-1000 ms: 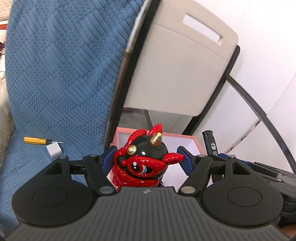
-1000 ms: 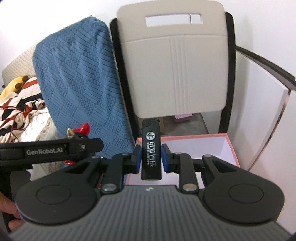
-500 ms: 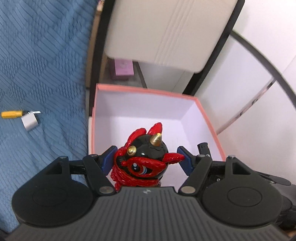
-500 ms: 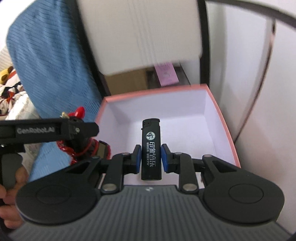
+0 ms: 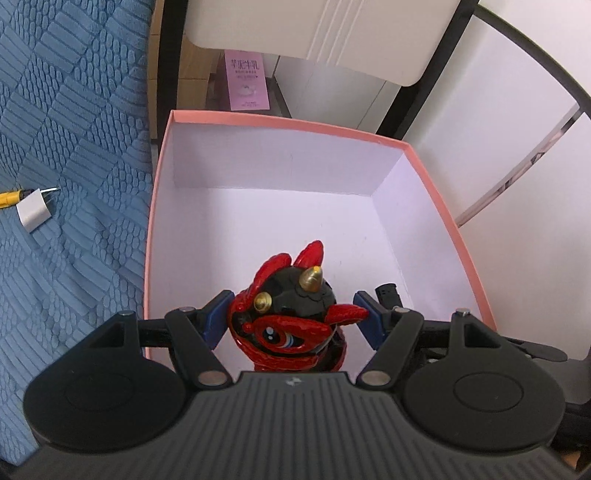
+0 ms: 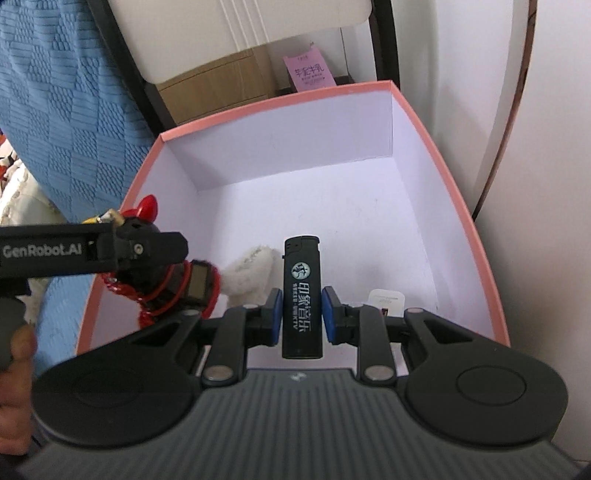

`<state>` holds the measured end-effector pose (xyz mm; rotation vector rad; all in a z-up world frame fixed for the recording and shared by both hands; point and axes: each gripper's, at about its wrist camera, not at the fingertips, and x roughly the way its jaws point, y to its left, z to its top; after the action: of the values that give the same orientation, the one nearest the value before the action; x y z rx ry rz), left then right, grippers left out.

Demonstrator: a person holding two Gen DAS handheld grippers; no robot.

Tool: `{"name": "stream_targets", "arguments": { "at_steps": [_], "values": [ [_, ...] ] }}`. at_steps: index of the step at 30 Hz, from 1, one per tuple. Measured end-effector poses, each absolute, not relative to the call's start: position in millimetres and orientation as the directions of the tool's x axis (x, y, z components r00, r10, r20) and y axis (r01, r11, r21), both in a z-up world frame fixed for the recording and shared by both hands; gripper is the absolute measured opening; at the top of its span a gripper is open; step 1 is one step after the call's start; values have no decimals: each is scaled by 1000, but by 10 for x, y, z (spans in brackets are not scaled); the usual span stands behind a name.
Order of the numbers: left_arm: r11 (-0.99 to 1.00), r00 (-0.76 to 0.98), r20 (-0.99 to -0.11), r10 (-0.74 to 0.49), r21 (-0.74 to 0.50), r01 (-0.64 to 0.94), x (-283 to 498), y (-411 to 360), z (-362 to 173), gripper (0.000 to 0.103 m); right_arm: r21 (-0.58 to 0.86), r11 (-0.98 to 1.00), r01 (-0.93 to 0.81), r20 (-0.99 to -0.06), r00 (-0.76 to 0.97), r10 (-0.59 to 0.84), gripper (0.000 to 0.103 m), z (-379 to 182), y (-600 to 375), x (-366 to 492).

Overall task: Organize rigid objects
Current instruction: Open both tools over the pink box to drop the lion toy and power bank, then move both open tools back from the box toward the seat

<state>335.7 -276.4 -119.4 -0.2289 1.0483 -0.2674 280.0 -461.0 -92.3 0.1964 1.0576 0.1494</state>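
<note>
Figurine (image 5: 291,328) first: I pinch this glossy red and black horned toy, with its gold horns and one painted eye, between the blue pads of my left gripper (image 5: 291,317), which press on it from both sides. It hangs over the near end of the pink-rimmed cardboard box (image 5: 288,120), whose inside is white. From my right wrist view the same figurine (image 6: 159,273) shows at the left edge of the box (image 6: 461,206), held in the left gripper (image 6: 147,251), with a small dark tag on red cord hanging beside it.

My right gripper (image 6: 301,314) is closed on a black lighter (image 6: 301,295) printed with white characters; the lighter stands upright between the blue pads, its top pointing forward over the box floor. From the left wrist view only the lighter's black top (image 5: 386,293) peeks out just beyond my right-side finger.

Inside the box, near my grippers, lie a fluffy white item (image 6: 249,275) and a small white card-like item (image 6: 386,299), partly hidden behind my right gripper's fingers.

Left of the box a blue textured cover (image 5: 55,147) carries a white charger plug (image 5: 33,214) and the tip of a yellow-handled tool (image 5: 11,197). Beyond the box stand a beige folding chair (image 5: 332,26) and a purple carton (image 5: 247,81).
</note>
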Motion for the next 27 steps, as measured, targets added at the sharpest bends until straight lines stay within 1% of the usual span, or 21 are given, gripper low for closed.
{"name": "stream_targets", "arguments": {
  "at_steps": [6,10,11,12,18,27],
  "values": [
    [947,467,-826,-317,-305,103,3366,-2742,-1205,76,224,974,-29,-853,478,211,26,-954,-4586,2858],
    [946,476,-820,-319,-304,110,3336,-2696,-1121,78,194,981,0,-856,488,169,27,-888,-4590,2867],
    [946,481,-816,-321,-303,117,3325,-2687,-1087,78,199,980,9,-855,491,169,31,-864,-4599,2859],
    [945,487,-811,-324,-304,123,3309,-2673,-1042,78,205,979,19,-853,494,169,32,-845,-4612,2854],
    [937,536,-771,-344,-315,149,3142,-2523,-705,78,209,978,21,-825,540,165,32,-551,-4590,2730],
    [931,636,-688,-349,-329,155,2804,-2107,-112,78,186,982,-20,-765,625,158,32,87,-4329,2398]
  ]
}}
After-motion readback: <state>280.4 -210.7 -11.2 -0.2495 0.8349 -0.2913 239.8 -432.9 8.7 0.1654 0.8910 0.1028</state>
